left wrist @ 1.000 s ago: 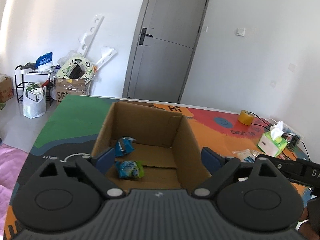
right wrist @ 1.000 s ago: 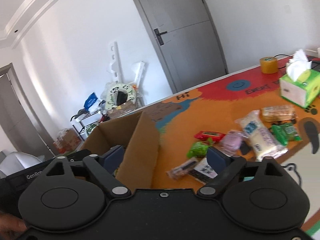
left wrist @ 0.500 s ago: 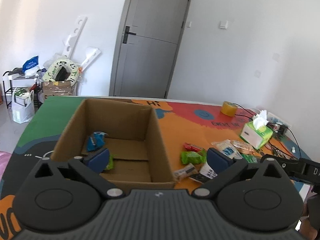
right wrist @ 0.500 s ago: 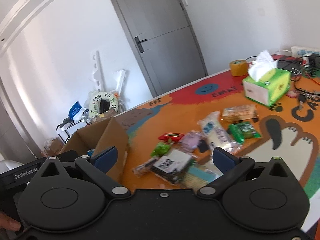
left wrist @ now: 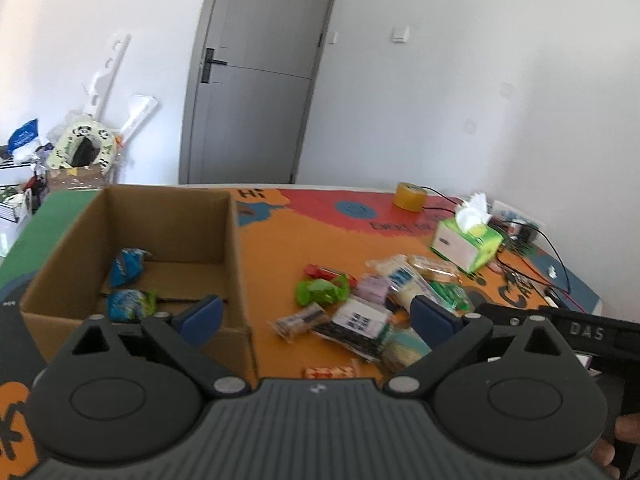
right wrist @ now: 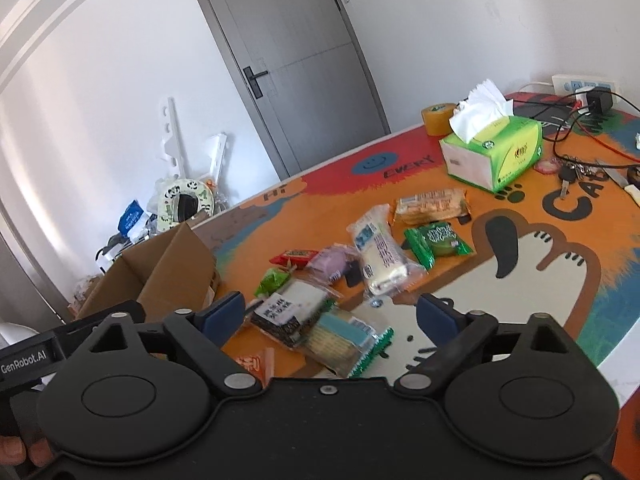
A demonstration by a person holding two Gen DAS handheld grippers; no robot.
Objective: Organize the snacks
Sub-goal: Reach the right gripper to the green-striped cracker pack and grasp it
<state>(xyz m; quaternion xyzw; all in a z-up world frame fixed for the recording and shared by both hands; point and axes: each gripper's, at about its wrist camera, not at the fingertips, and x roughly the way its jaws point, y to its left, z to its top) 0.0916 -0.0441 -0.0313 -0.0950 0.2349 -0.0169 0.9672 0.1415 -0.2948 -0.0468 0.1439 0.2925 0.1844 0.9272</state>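
Two hand-held grippers hover above a patterned table point(right wrist: 500, 280), each seen from its own wrist camera. Left gripper point(left wrist: 316, 312): jaws wide and just beginning to narrow, nothing between the pads; its left fingertip lies over the near right corner of an open cardboard box point(left wrist: 236, 264), its right fingertip over the near edge of the snack pile point(left wrist: 372, 296). Two blue-wrapped snacks point(left wrist: 128, 284) lie on the box floor, to the left of the jaws. Right gripper point(right wrist: 330, 312): jaws wide but closing, pads touching nothing; seen between its fingers are a dark packet with a white printed label point(right wrist: 288, 312) and, just nearer the camera, a cracker pack with a pale blue panel point(right wrist: 344, 340). Farther off lie a white bun pack point(right wrist: 380, 256), a green packet point(right wrist: 438, 240), a biscuit sleeve point(right wrist: 432, 206), a purple packet point(right wrist: 334, 262), a red bar point(right wrist: 294, 257) and a bright green wrapper point(right wrist: 274, 280). A green tissue box point(right wrist: 496, 152) and a roll of tape point(right wrist: 438, 118) stand well beyond. Legible writing: "GenRobot.AI" and "DAS" on the gripper bodies; "Hi", "EVERY" and "CA" on the table. Snack labels are too blurred to read.
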